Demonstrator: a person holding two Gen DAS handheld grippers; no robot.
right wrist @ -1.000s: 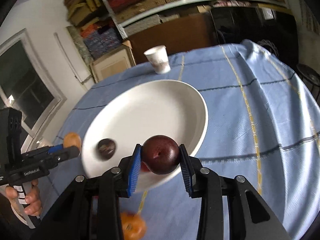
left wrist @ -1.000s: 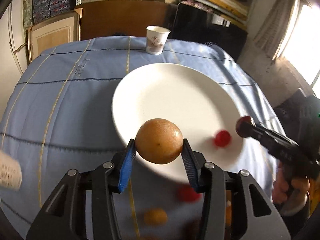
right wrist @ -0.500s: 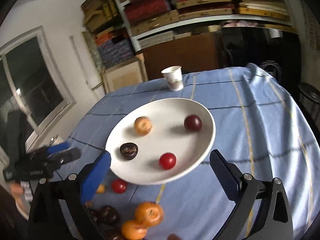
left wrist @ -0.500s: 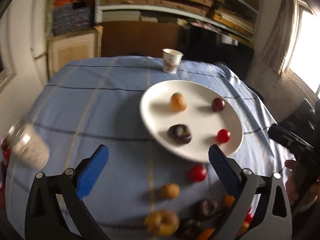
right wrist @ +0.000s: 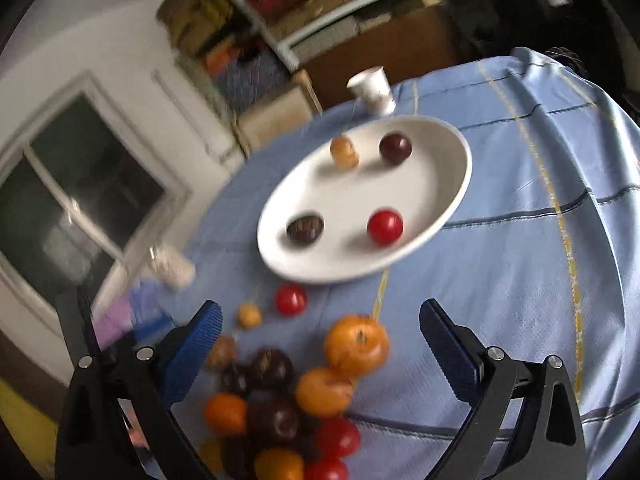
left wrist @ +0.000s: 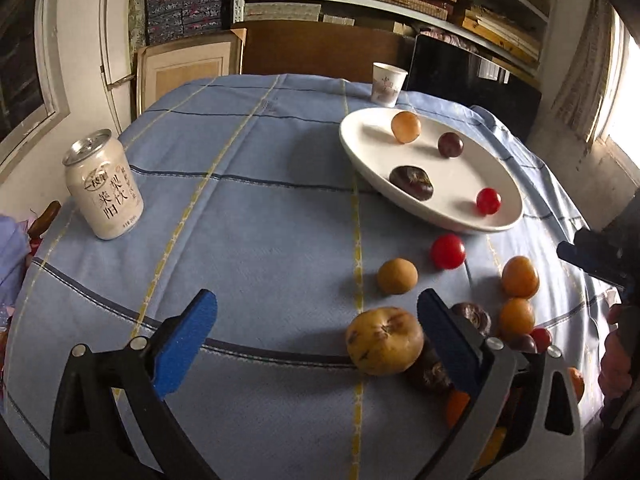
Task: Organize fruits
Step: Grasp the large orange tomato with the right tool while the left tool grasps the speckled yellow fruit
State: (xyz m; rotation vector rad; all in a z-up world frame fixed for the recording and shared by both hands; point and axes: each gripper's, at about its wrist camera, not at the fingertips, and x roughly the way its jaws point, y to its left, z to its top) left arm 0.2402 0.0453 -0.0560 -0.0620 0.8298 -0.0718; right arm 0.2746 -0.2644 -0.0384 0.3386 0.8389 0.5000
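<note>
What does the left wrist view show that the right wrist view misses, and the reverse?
Only left: the print on the can, sharp, and the right gripper's tip. Only right: a window and more of the fruit pile. Both: the plate holding four fruits, the paper cup, the blue cloth, and each view's own jaws wide open, empty.

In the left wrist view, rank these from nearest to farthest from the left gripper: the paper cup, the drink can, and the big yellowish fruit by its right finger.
From the left gripper:
1. Big yellowish fruit, beside the right finger.
2. Drink can, far left on the cloth.
3. Paper cup, at the table's far edge behind the plate.
</note>
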